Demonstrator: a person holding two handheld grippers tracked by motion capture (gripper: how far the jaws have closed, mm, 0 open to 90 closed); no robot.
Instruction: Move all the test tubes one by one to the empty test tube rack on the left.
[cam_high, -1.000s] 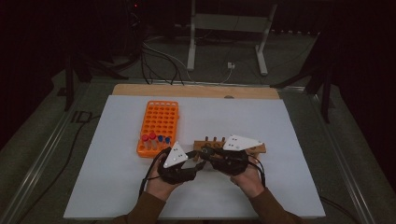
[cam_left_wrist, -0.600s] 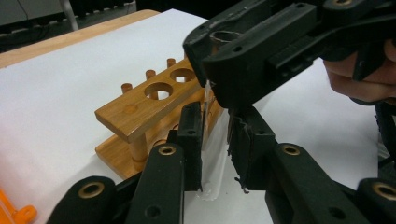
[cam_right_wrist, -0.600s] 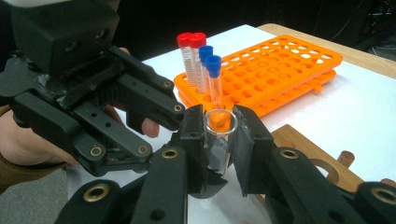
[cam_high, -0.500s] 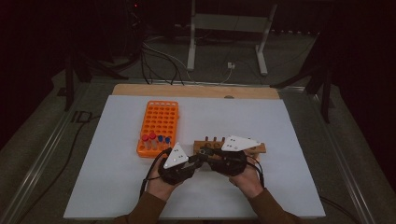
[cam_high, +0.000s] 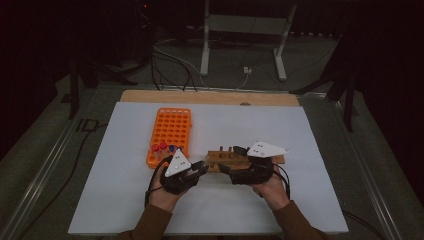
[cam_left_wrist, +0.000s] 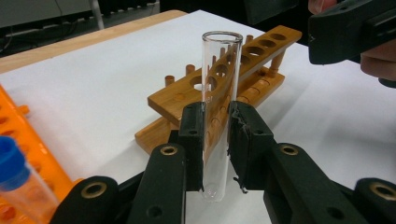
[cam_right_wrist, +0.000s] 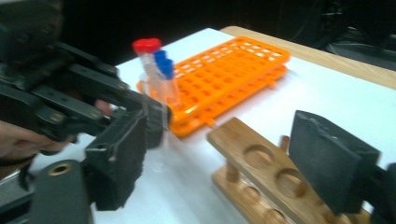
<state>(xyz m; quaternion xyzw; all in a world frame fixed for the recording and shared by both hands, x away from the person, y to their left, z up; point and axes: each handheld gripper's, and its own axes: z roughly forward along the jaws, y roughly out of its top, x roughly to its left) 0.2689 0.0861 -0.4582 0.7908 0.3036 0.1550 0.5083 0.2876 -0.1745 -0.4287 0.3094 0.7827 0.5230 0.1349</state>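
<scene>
Centrally in the high view, low on the white mat (cam_high: 300, 130), the wooden rack (cam_high: 227, 159) lies between both grippers, with the orange rack (cam_high: 171, 132) to its upper left. Its jaws having just been opening, the right gripper (cam_right_wrist: 224, 163) stands wide with nothing between them. The left gripper (cam_left_wrist: 216, 144) clamps the glass test tube (cam_left_wrist: 218, 84) upright, pads (cam_left_wrist: 194, 140) pressing its lower half, rim well above.
</scene>
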